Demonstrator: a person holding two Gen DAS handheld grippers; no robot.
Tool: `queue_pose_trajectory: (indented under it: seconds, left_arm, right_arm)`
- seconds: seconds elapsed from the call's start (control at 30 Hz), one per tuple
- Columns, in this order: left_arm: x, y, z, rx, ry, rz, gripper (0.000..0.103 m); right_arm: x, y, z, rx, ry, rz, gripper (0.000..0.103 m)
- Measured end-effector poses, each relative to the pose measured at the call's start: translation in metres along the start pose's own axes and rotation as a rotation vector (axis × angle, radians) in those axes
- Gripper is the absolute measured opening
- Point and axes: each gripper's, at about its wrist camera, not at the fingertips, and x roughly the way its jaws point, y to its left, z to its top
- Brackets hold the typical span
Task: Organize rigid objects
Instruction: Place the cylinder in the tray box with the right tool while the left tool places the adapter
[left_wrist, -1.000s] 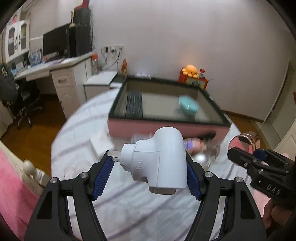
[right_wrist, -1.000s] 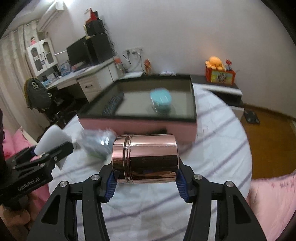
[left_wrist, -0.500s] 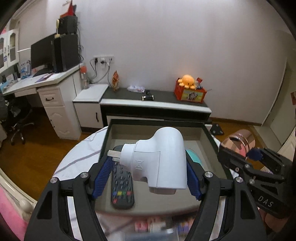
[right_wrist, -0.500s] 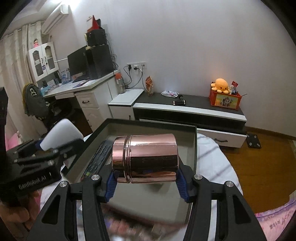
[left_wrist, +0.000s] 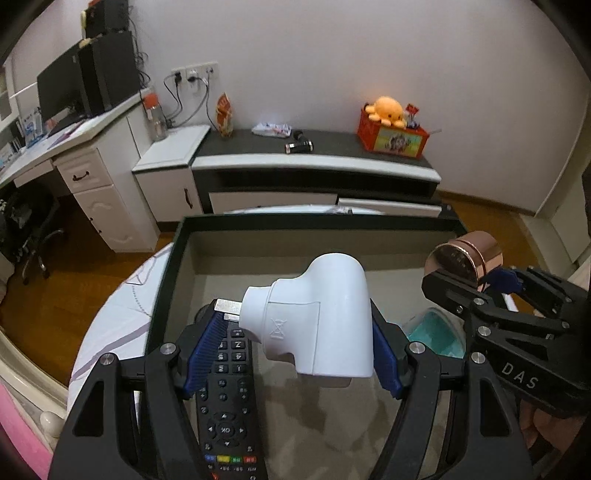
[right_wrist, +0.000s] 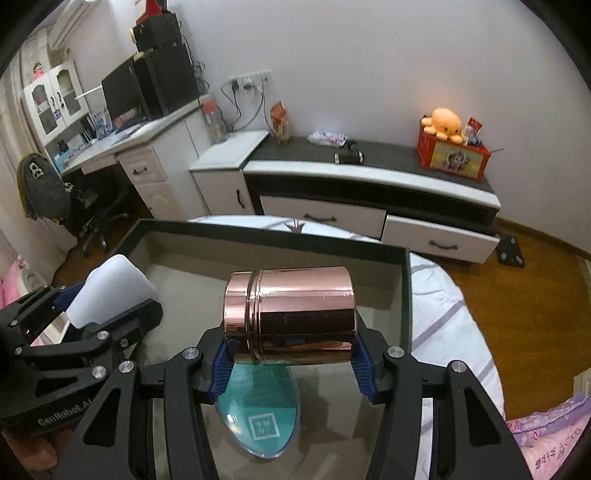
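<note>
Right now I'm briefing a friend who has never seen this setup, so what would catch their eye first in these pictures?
Probably the shiny copper can, held sideways in the right tongs over the box, just above a teal dish. Next, the white plug adapter, clamped in the left tongs above a black remote lying in the same box.

This is a lived-in home bedroom that doubles as a study. A white desk (right_wrist: 122, 147) along the left wall carries a monitor (right_wrist: 120, 92), with a swivel chair (right_wrist: 55, 195) draped in clothing beside it. A low media cabinet (right_wrist: 369, 184) against the back wall holds an orange plush octopus (right_wrist: 443, 123), and pink bedding (right_wrist: 546, 439) shows above a wooden floor (right_wrist: 535, 295).
</note>
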Motion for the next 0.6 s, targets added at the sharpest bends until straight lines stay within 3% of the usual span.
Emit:
queue_pose_trajectory:
  seconds: [0.13, 0.3, 0.37, 0.5, 0.6]
  left_arm:
    - [0.009, -0.003, -0.001, 0.006, 0.034, 0.013, 0.074]
    - [-0.004, 0.003, -0.003, -0.003, 0.000, 0.036, 0.090]
    - [-0.015, 0.006, -0.005, -0.007, -0.021, 0.034, 0.096]
    - [-0.041, 0.008, -0.012, -0.008, -0.065, 0.038, 0.102]
    - [-0.065, 0.012, -0.020, -0.024, -0.109, 0.034, 0.103]
  right_arm:
    - [0.005, 0.000, 0.002, -0.009, 0.034, -0.014, 0.056]
    - [-0.006, -0.006, 0.000, 0.010, 0.012, -0.050, 0.080]
    - [-0.016, -0.009, -0.001, 0.033, -0.008, -0.028, 0.084]
    - [-0.038, -0.005, -0.007, 0.041, -0.044, -0.004, 0.087]
    - [-0.055, 0.000, -0.014, 0.052, -0.063, -0.016, 0.103]
